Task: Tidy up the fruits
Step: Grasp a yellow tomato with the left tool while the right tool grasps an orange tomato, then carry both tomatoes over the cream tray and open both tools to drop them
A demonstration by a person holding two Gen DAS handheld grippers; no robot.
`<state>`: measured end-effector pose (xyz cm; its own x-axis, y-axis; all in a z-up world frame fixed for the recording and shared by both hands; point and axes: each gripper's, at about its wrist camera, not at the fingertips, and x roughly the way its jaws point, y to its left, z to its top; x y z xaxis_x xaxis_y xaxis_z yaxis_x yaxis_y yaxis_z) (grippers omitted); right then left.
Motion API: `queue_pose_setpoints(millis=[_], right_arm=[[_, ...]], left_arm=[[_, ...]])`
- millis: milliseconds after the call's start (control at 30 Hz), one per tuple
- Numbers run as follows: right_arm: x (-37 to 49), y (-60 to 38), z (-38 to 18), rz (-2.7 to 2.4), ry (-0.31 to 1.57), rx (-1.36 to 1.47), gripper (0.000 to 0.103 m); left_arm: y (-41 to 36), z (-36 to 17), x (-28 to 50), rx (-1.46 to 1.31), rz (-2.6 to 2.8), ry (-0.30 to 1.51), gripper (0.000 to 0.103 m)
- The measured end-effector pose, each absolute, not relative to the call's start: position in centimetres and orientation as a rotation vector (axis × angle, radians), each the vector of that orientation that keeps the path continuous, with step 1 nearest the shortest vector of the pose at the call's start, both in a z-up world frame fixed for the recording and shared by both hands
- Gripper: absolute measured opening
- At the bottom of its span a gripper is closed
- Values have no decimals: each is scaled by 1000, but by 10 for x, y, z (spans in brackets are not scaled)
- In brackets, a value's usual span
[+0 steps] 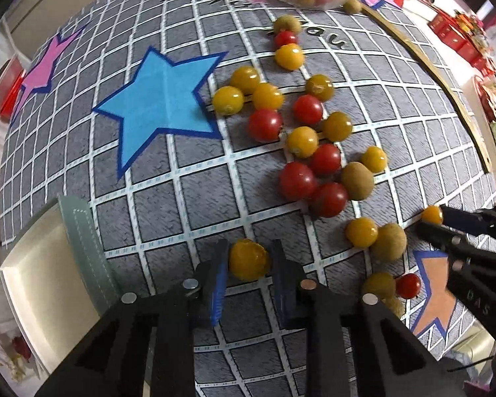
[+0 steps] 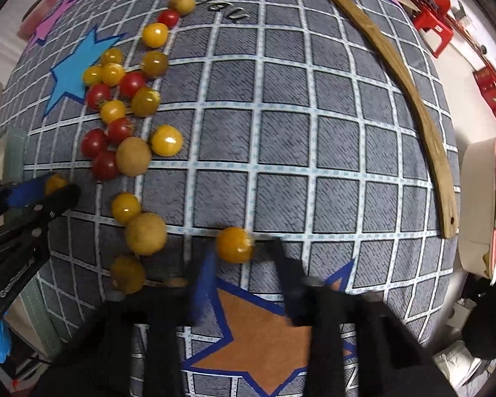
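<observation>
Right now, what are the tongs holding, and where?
Each holds a yellow tomato by its sides: left tongs on one tomato, right tongs on another.

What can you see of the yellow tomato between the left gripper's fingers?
The yellow tomato is small, round and glossy, deep yellow with a slightly mottled skin. It sits between the left gripper's blue-padded fingers, which close on its two sides. Below it is the grey checked cloth; whether it still rests there is unclear. No other fruit touches it.

Black grippers' fingers (image 1: pixel 219 284) with blue pads, silver rivets
</observation>
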<state>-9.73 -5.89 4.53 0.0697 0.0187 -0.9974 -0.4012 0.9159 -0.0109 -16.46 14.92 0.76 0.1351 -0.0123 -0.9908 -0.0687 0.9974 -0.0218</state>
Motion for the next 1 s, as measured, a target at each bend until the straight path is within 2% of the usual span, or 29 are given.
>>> queue_pose_setpoints(millis=[467, 1000], right_arm=[[-107, 9, 42, 377, 1484, -122, 21], [-109, 116, 49, 503, 1456, -197, 21]], left_arm=[[154, 54, -173, -219, 2, 1363, 26], [234, 76, -244, -292, 144, 1298, 26]])
